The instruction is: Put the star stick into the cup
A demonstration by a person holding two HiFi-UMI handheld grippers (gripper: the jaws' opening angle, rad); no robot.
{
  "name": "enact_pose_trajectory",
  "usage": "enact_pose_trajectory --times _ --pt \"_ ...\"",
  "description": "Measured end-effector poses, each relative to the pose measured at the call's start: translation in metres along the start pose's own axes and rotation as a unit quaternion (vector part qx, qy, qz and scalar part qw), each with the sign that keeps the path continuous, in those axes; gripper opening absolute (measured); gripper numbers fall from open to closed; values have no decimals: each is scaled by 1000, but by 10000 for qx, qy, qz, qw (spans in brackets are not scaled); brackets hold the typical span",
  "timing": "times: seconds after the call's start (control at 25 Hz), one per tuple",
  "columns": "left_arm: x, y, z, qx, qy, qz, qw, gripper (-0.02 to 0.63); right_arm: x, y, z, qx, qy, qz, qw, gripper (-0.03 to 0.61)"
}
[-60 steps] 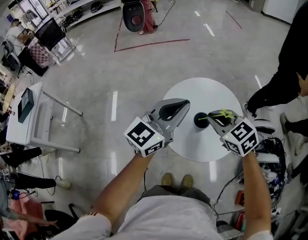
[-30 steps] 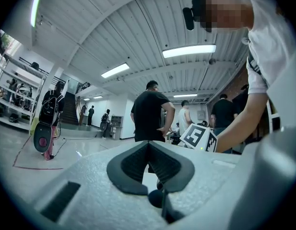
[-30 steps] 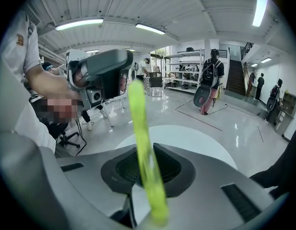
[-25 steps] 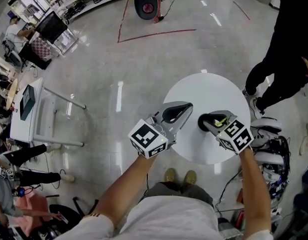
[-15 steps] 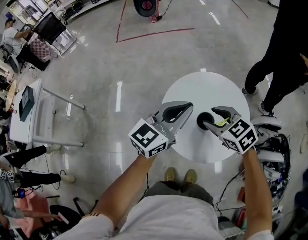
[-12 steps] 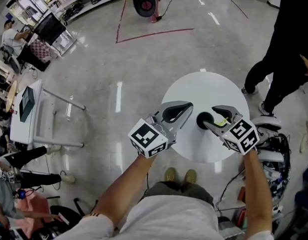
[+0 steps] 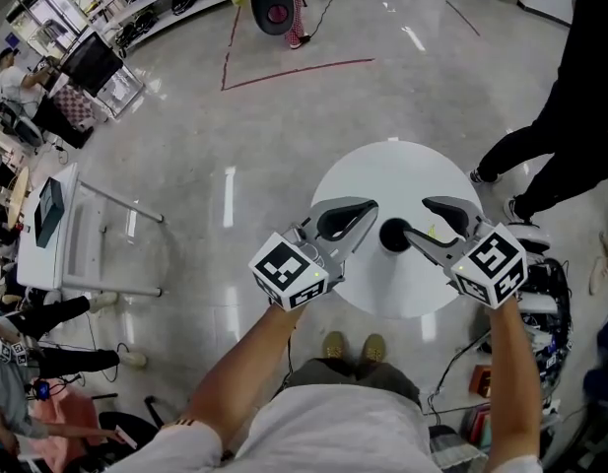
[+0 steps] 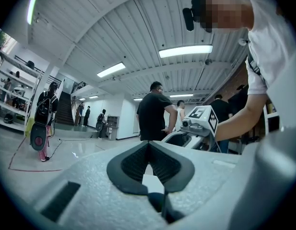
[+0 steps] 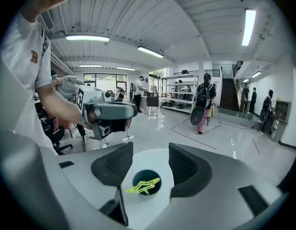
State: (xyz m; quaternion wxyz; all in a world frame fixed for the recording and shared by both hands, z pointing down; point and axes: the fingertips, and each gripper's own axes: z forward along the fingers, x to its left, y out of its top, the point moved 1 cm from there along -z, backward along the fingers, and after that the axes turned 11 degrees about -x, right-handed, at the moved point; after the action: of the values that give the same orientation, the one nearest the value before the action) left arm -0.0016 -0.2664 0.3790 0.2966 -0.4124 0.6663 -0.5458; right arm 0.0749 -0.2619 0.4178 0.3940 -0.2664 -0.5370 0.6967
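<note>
One round white surface point(image 7: 382, 170), one dark cup point(image 7: 394, 235) on it, about mid-surface and well in from every edge. One yellow-green star stick point(image 9: 143, 186): it is in the cup, with the star end lying across the mouth and the stem going down inside. In the head view I can't make the stick out clearly.

Two grippers, one per hand. The right gripper point(image 7: 414, 220) is above the surface, over the right side of the cup. Its jaws have just been opening and now stand wide apart, gripping nothing. In the right gripper view the cup and star show below the gap point(image 9: 150, 153), and neither pad touches them.

The left gripper point(image 7: 361, 210) is held over the left edge of the surface, apart from the cup. Its jaws are clenched tip to tip point(image 8: 148, 146) with nothing in them.

One person in black point(image 7: 574, 106) stands on the floor beyond the surface's right edge.
</note>
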Motion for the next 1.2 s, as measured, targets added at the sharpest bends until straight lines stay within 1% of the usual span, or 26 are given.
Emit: enact_pose_trajectory --times 0.4,0.52,0.76,0.88,1.0,1.12,1.2 --pt "-13 25 10 -190 -181 185 9995 14 -3 48 -20 -775 -145 -17 9969 196" --pt "-14 33 11 -252 -164 205 9993 14 -3 58 -21 -911 -177 -43 9957 196" --pt "-22 46 14 -311 -291 392 9983 14 3 75 -25 -1240 -164 -201 9919 195" --pt "-25 55 13 -403 -307 433 9978 14 11 89 -27 -1516 -133 -293 9879 169" --pt "-28 66 12 -500 -340 470 9971 14 17 102 -30 -1745 -161 -412 9837 105" --pt "-34 77 13 -610 -392 508 9961 14 22 113 -36 -1940 -198 -501 9795 54" --pt "-39 85 13 -680 -416 531 9954 14 25 119 -42 -2064 -220 -533 9768 40"
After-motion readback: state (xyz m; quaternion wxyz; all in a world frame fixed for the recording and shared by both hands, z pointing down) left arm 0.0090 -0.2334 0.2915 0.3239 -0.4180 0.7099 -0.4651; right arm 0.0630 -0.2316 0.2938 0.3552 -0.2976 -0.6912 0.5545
